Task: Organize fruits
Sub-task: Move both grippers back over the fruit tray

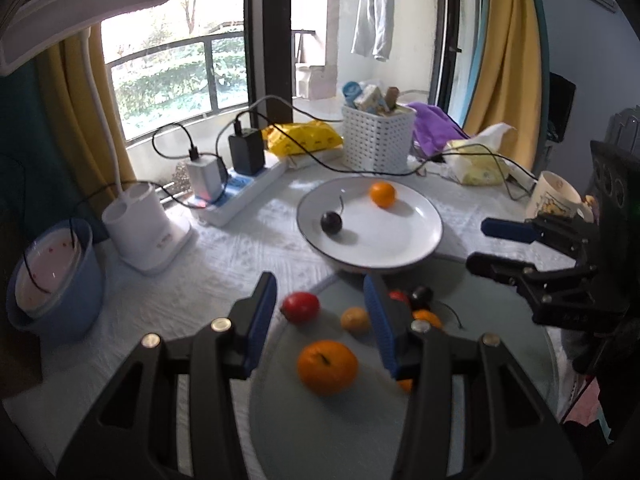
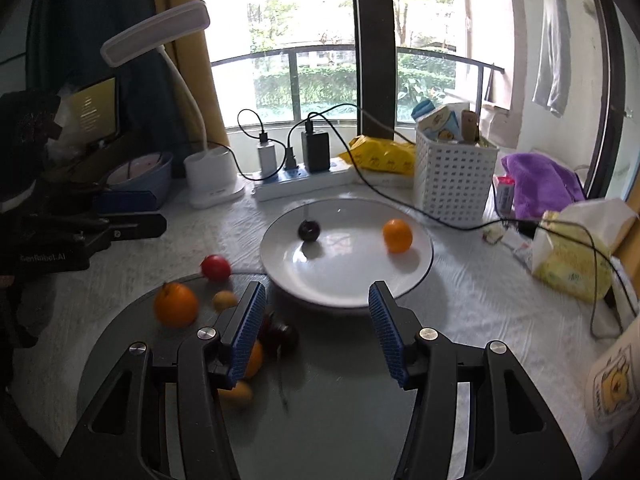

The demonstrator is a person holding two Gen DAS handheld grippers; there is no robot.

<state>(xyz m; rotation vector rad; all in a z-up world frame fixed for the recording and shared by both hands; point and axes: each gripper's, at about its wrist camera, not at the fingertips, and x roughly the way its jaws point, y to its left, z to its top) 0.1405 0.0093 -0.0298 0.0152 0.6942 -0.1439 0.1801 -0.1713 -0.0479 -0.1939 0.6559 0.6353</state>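
The jaws of both grippers stand apart with nothing between the pads: the left gripper (image 1: 322,322) and the right gripper (image 2: 316,328) each hang empty over the round grey mat (image 1: 500,392) at the near edge of the tabletop (image 1: 248,240).

Just ahead of and below the left jaws lies the large orange (image 1: 327,367), almost on their centre line, with a small yellow fruit (image 1: 354,320) a little beyond it and a red fruit (image 1: 301,307) off to the left, at the mat's edge. A dark cherry (image 1: 421,297) and more small orange fruit sit behind the left gripper's right finger, partly hidden.

From the right gripper the same cluster lies to the left of its jaws, so the left gripper looks the nearer one to the large orange, while the cherry on the mat is closest to the right gripper's left finger.

Beyond the mat, touching its far edge, is the white plate (image 1: 420,240), which already carries a dark cherry (image 1: 331,222) with its stem up and a small orange (image 1: 383,195), well apart from each other.

The large orange is round, smooth and bright, with a dark stem scar facing up; being round, it offers no preferred axis for a grasp.
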